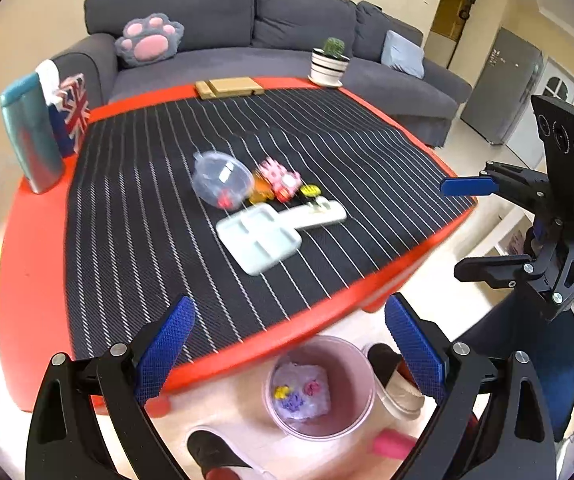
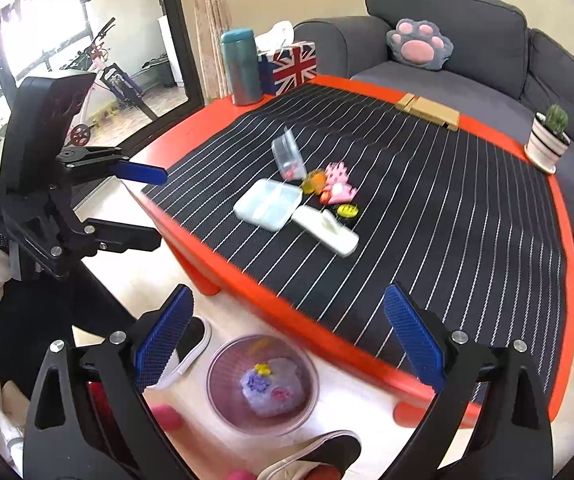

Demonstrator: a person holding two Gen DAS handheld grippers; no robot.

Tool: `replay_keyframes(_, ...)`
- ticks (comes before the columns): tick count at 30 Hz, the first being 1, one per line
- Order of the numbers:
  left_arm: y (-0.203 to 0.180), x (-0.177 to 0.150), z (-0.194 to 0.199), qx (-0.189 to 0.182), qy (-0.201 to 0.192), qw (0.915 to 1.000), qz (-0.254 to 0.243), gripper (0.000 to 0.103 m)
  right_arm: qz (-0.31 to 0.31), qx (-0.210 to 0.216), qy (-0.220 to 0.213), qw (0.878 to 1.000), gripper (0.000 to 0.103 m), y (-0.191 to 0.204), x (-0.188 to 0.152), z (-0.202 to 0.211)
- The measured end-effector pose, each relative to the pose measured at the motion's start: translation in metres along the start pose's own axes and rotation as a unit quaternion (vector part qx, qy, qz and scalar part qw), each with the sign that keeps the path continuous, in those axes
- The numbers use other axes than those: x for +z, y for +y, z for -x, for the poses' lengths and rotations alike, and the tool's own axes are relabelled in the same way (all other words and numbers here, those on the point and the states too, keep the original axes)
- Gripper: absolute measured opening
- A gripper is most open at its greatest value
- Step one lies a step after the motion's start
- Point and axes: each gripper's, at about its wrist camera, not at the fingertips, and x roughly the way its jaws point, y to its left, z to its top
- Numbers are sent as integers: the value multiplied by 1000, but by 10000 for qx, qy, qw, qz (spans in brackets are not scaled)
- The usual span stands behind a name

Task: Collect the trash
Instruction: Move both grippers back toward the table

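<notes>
Left wrist: my left gripper (image 1: pixel 289 350) released, empty, above pink bin (image 1: pixel 319 386) on floor near table edge; trash pile (image 1: pixel 275 184) mid-table | Right wrist: right gripper (image 2: pixel 287 344) released, empty | Step: between pickups; next, I judge, reach for clear capsule (image 2: pixel 287 158).

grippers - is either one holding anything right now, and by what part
Nothing is held. The left gripper and the right gripper are both open and empty, above the pink bin on the floor.

At the top of the frame we see a grey sofa (image 1: pixel 223 20) with a paw cushion (image 1: pixel 149 40); a potted cactus (image 1: pixel 329 62) stands on the table's far edge.
</notes>
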Motion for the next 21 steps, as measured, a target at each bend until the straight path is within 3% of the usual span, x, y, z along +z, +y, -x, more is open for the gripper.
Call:
replay_keyframes(12, 16, 42, 4, 308, -15, 9993, -232, 95, 266, -352, 298, 9986, 95, -16, 47, -32)
replay_keyframes(18, 33, 43, -9, 383, 62, 9992, -67, 95, 363, -421, 621, 9965, 94, -22, 55, -63)
replay_keyframes(21, 41, 40, -15, 377, 93, 9992, 53, 95, 483, -419, 766, 9950, 88, -16, 56, -77)
